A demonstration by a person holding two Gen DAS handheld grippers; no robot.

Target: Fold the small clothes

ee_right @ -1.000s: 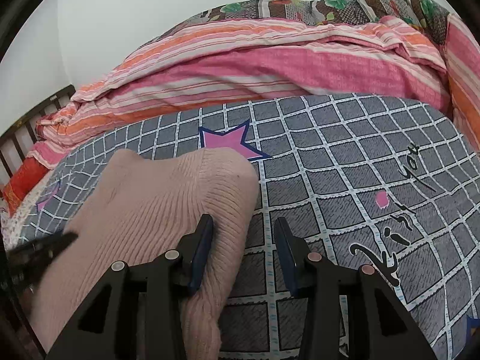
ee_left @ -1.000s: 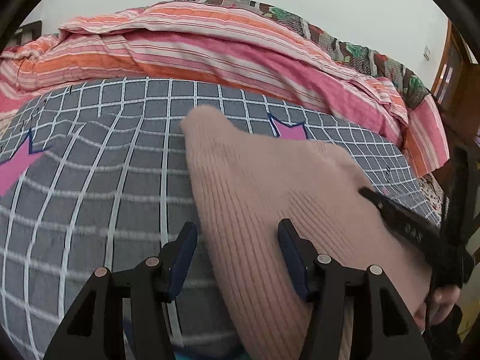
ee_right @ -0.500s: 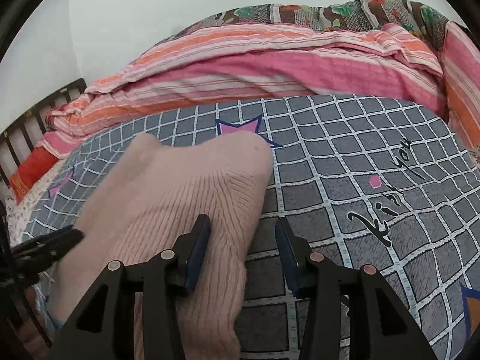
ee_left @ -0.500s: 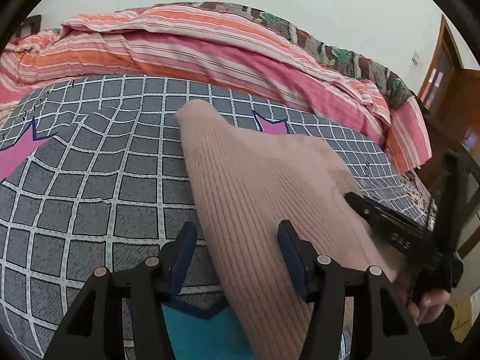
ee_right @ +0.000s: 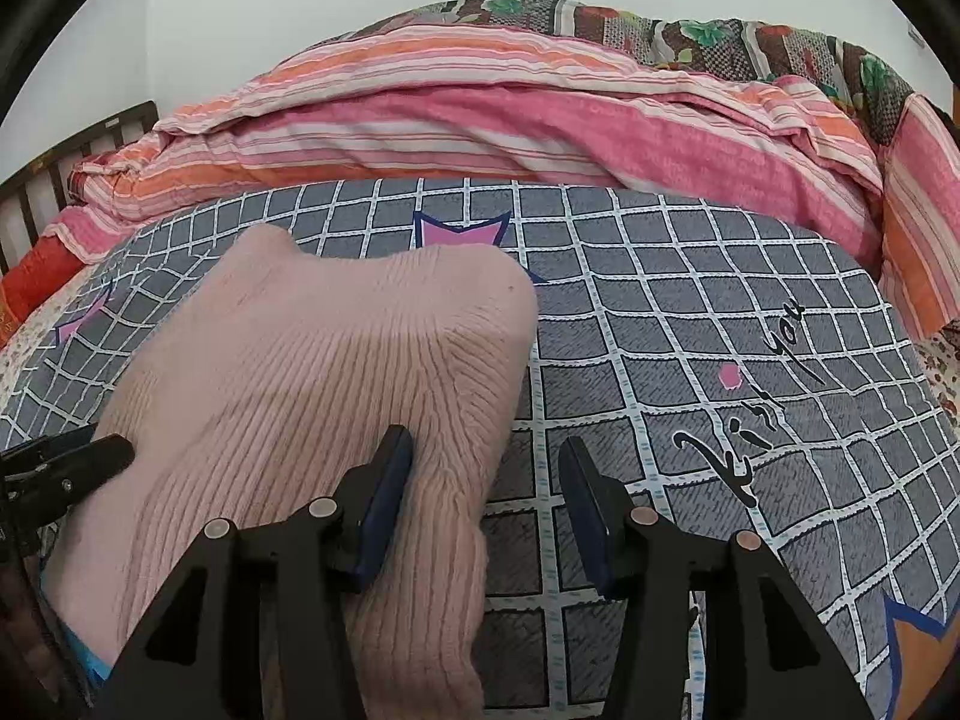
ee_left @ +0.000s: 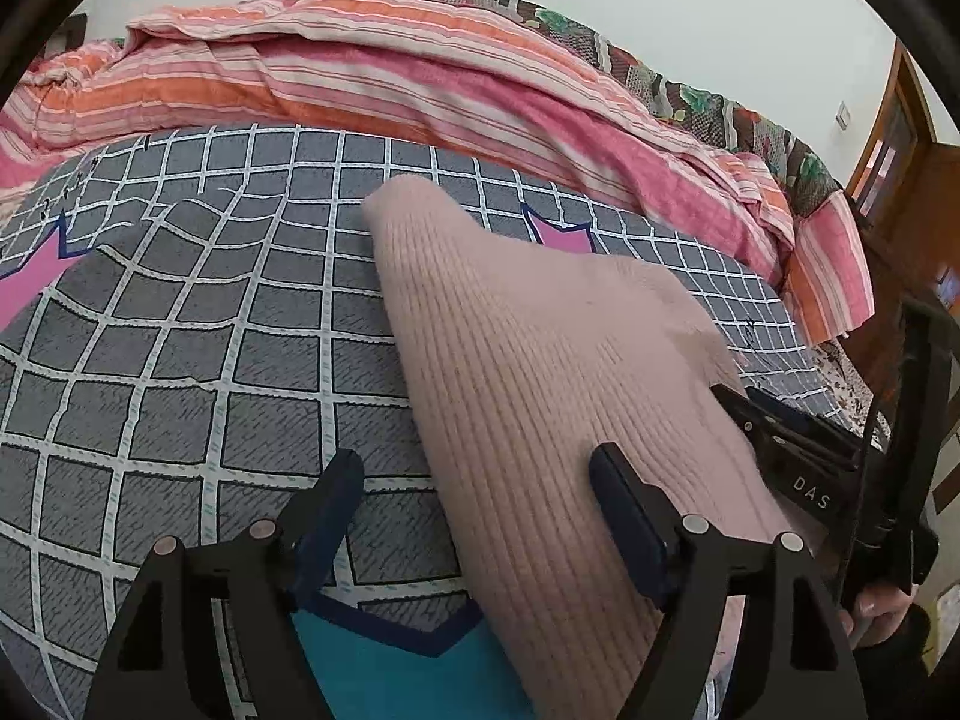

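Observation:
A pink ribbed knit garment (ee_left: 540, 372) lies flat on the grey checked bedsheet (ee_left: 180, 360), its far end bunched toward the pillows. My left gripper (ee_left: 477, 495) is open, its jaws straddling the garment's left near edge. My right gripper (ee_right: 486, 486) is open, straddling the garment's (ee_right: 312, 384) right near edge. Each gripper shows in the other's view: the right one at the right of the left wrist view (ee_left: 798, 450), the left one at the left of the right wrist view (ee_right: 66, 468).
A pink and orange striped quilt (ee_left: 420, 78) is piled along the far side of the bed. A dark wooden bed frame (ee_right: 54, 180) stands far left, wooden furniture (ee_left: 912, 168) at the right. The sheet has star prints and lettering (ee_right: 756, 414).
Both grippers have drawn back toward the near edge of the bed, staying open. The garment lies lower and flatter on the sheet than a second ago.

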